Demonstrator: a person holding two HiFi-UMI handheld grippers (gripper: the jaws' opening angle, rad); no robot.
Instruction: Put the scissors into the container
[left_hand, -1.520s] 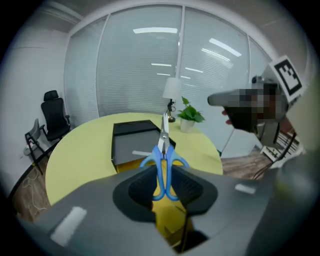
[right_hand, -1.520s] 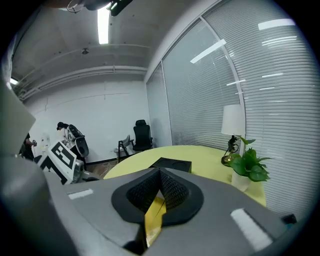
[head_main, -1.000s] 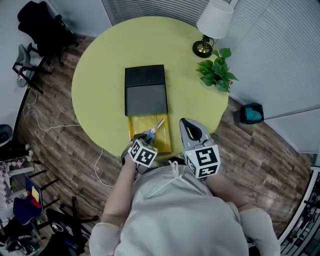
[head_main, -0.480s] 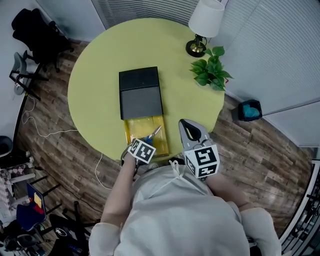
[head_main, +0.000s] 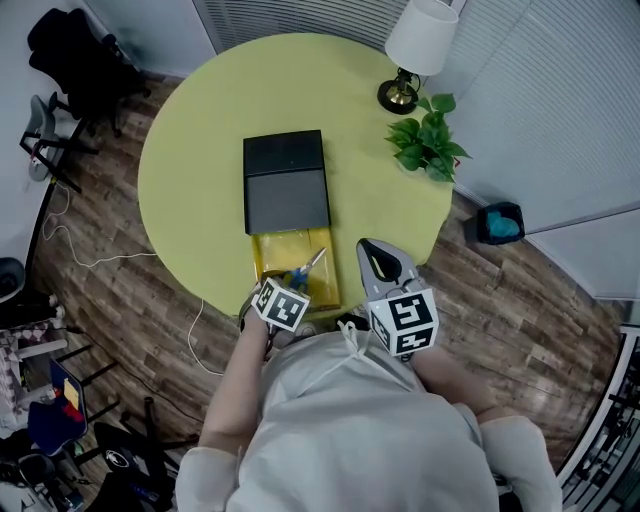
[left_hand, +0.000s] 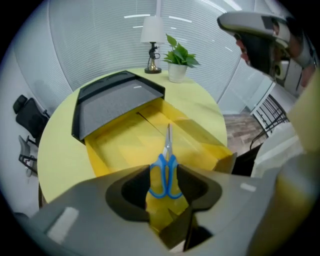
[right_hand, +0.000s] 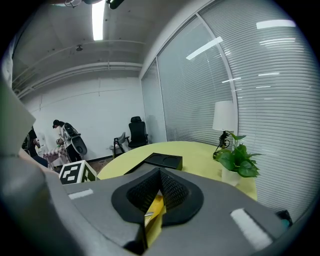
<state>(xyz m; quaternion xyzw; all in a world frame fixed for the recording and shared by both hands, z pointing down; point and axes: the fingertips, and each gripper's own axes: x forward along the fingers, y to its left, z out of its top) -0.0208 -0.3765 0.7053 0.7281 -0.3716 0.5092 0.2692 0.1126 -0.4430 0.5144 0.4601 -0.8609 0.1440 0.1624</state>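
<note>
Blue-handled scissors (head_main: 303, 271) (left_hand: 166, 170) lie in the open yellow container (head_main: 275, 248) (left_hand: 125, 145) near the table's front edge, blades pointing away from me. The container's black lid (head_main: 287, 182) (left_hand: 112, 97) sits over its far half. My left gripper (head_main: 290, 283) (left_hand: 165, 177) hangs over the container's near end. Its jaws are opening, with the scissors' handles between them and the pads just off them. To the right, my right gripper (head_main: 375, 250) (right_hand: 159, 175) hovers shut and empty beside the container.
The round yellow-green table (head_main: 200, 140) carries a white-shaded lamp (head_main: 415, 50) and a potted plant (head_main: 425, 148) at its far right. Office chairs (head_main: 75, 50) and cables stand on the wooden floor at left. A dark bin (head_main: 503, 224) sits on the floor at right.
My left gripper has sunk toward the container's near end with the scissors, which now rest in the yellow tray. The right gripper has stayed in place.
</note>
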